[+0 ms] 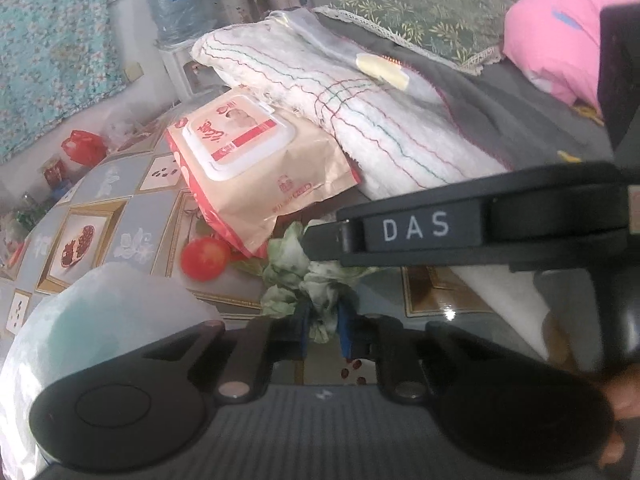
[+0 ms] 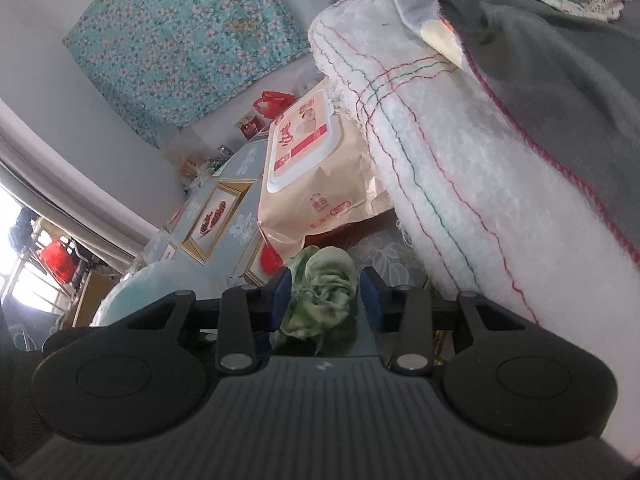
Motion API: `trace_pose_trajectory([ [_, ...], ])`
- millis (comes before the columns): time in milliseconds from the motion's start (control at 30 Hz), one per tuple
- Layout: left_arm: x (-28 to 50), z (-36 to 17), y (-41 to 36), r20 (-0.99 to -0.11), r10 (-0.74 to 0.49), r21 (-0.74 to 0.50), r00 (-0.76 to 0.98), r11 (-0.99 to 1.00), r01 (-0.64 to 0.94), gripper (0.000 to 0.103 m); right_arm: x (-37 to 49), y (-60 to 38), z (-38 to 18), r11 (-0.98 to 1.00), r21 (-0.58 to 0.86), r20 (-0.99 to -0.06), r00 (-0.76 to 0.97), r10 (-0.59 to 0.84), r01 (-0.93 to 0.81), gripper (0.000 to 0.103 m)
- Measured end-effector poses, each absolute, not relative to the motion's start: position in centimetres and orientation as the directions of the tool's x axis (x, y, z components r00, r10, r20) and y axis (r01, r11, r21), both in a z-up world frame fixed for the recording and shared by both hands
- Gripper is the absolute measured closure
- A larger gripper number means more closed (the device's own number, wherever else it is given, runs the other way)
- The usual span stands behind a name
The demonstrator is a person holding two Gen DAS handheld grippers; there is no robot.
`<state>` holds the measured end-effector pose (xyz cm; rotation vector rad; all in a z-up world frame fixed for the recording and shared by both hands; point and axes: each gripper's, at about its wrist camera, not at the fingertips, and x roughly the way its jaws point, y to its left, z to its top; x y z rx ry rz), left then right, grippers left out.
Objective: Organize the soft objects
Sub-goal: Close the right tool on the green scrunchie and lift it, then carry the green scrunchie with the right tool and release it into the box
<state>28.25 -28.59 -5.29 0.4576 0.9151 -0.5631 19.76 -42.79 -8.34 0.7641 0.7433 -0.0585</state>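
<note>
left wrist view: the left gripper (image 1: pixel 323 330) sits at 6 o'clock, its blue pads pressed tight on the lower end of a crumpled green cloth (image 1: pixel 304 280), which bunches up just above the fingertips. the right gripper (image 1: pixel 320 240) reaches in from 3 o'clock, its black finger lying across the top of that same cloth. a red ball (image 1: pixel 205 258) rests on the patterned tablecloth (image 1: pixel 132 208) just beside the cloth, toward 9 o'clock. a wet wipes pack (image 1: pixel 256 160) lies near the middle, one edge tucked under a folded white towel (image 1: pixel 360 120) that runs toward 1 o'clock. a pale teal soft object (image 1: pixel 100 320) fills 8 o'clock, a pink bundle (image 1: pixel 556 40) sits at 2 o'clock.

right wrist view: the right gripper (image 2: pixel 326 296) at 6 o'clock has its jaws partly spread; the green cloth (image 2: pixel 320 292) sits between the blue pads, against the left pad and clear of the right one. the wet wipes pack (image 2: pixel 312 168) lies at 12 o'clock beyond it, the white towel (image 2: pixel 460 168) runs toward 3 o'clock, and the teal object (image 2: pixel 132 292) shows at 8 o'clock.
</note>
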Motion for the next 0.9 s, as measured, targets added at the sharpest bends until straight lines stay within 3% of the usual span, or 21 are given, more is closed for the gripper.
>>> trace_pose_trajectory([
  [200,26.9,-2.7,-27.9,-0.819,-0.282,0.102,0.499,0.785,0.611,0.088,19.3,-42.7,-7.5,0.675,0.69,-0.559,0.784,0.269,0.26,0.075],
  [600,23.9,6.5,-23.1,-0.735,-0.349,0.033,0.581,0.837,0.546,0.088,17.7,-38.6,1.4,0.668,0.741,-0.382,0.857,0.345,0.061,0.075],
  [900,18.3,12.9,-12.9,-0.658,-0.319,0.027,0.682,0.895,0.445,0.088,18.3,-28.9,8.5,0.641,0.742,-0.271,0.787,0.554,-0.196,0.074],
])
